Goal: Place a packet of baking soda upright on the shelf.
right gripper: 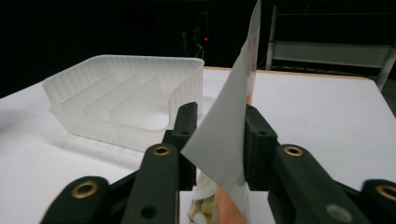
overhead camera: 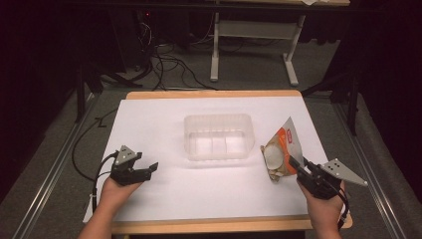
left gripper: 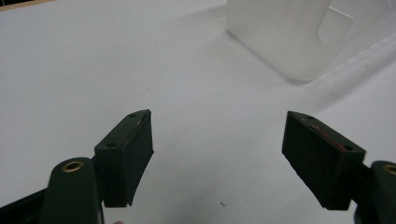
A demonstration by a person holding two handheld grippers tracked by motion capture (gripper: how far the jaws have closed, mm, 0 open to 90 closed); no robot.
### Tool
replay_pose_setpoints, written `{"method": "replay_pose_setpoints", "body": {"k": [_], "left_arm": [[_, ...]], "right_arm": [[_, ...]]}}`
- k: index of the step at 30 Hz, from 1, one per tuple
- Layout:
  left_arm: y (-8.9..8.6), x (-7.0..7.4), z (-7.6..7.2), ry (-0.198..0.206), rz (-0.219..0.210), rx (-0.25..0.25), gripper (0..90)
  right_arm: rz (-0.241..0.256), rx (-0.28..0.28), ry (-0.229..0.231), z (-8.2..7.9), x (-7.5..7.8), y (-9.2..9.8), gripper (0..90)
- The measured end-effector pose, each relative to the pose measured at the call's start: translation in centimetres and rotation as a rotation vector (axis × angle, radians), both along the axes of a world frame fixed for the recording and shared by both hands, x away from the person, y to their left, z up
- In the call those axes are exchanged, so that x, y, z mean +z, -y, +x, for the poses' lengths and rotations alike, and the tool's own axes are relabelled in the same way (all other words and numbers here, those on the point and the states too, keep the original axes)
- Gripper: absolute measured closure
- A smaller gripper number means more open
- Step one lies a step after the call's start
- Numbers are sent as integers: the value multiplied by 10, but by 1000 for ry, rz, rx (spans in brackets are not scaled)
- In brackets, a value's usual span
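Right gripper view: the right gripper (right gripper: 219, 140) had its fingers (right gripper: 187, 126) closed on a flat edge of the snack pouch (right gripper: 224, 135), with the white film pinched between the pads.
Right fingers: holding the pouch near its corner seam, at the near right of the table (overhead camera: 164, 199).
Left fingers: the left gripper (left gripper: 219, 154) stood wide apart with nothing between the pads (left gripper: 135, 144), low over the bare white sheet at the near left.
Pouch position: it hung from the right gripper (overhead camera: 302, 167) just right of the clear tray (overhead camera: 217, 119), its printed face tilted up toward the far side.
Pouch handling: it looked light and soft, a thin crinkly film that would flex and swing rather than stay rigid; its contents seemed loose and possibly crushable.
Where to hold: the flat sealed edge seemed the best place, since the bulging middle would likely slip or squash.
Tray: translucent, ribbed, divided inside, sitting mid-table, apparently empty.
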State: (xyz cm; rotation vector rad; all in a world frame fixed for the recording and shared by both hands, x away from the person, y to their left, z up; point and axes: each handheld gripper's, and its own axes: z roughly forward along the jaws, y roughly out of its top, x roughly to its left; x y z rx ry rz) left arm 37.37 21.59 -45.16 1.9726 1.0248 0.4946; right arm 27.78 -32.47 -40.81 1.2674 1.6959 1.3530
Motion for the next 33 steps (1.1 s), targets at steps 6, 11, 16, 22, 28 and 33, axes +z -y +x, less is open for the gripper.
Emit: {"method": "replay_pose_setpoints", "body": {"k": [6,11,16,22,28,33], "left_arm": [[1,0,0,-7,11,-8,251],[2,-1,0,-6,13,-10,251],[2,-1,0,-6,13,-11,252],[1,-1,0,-4,14,-10,251],[1,-1,0,-4,14,-9,252],[1,-1,0,-2,12,-10,251]], "right_arm": [[1,-21,11,1,-2,3,856],[15,-32,7,3,-1,6,898],[10,-51,1,5,2,6,900],[-17,-64,12,8,7,0,900],[-26,-70,27,8,11,-1,900],[-14,-71,42,7,15,-1,900]]}}
